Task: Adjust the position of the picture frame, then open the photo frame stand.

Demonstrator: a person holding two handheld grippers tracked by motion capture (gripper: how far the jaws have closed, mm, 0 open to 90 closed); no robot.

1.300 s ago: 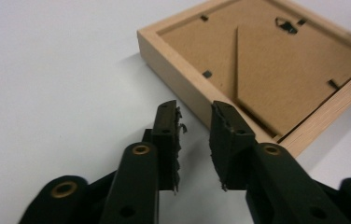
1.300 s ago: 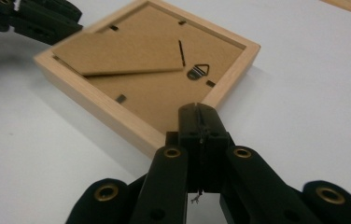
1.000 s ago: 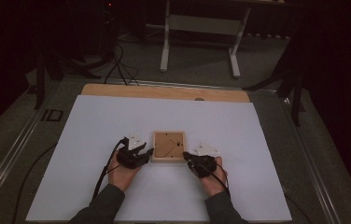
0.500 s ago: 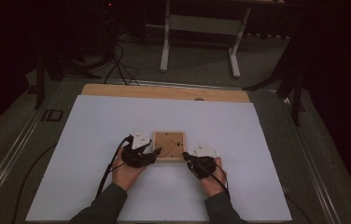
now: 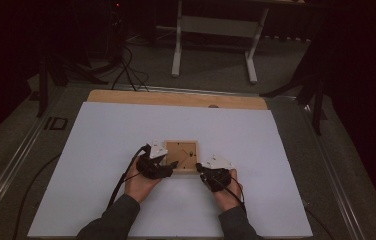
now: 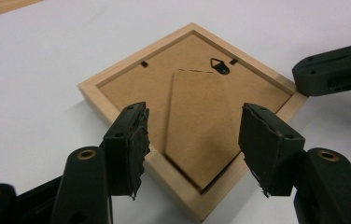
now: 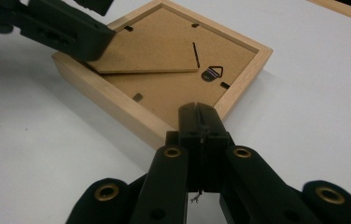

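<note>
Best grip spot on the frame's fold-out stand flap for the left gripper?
Probably the flap's free pointed tip at the picture frame's near corner, which looks slightly lifted off the backing. Come in low from that corner with the open left gripper, one jaw under, one over.

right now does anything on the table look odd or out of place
The picture frame lies face down on the white sheet, and its cardboard stand flap is lifted off the backing instead of lying flat. The left tool's pads look ragged. Nothing is spilled.
</note>
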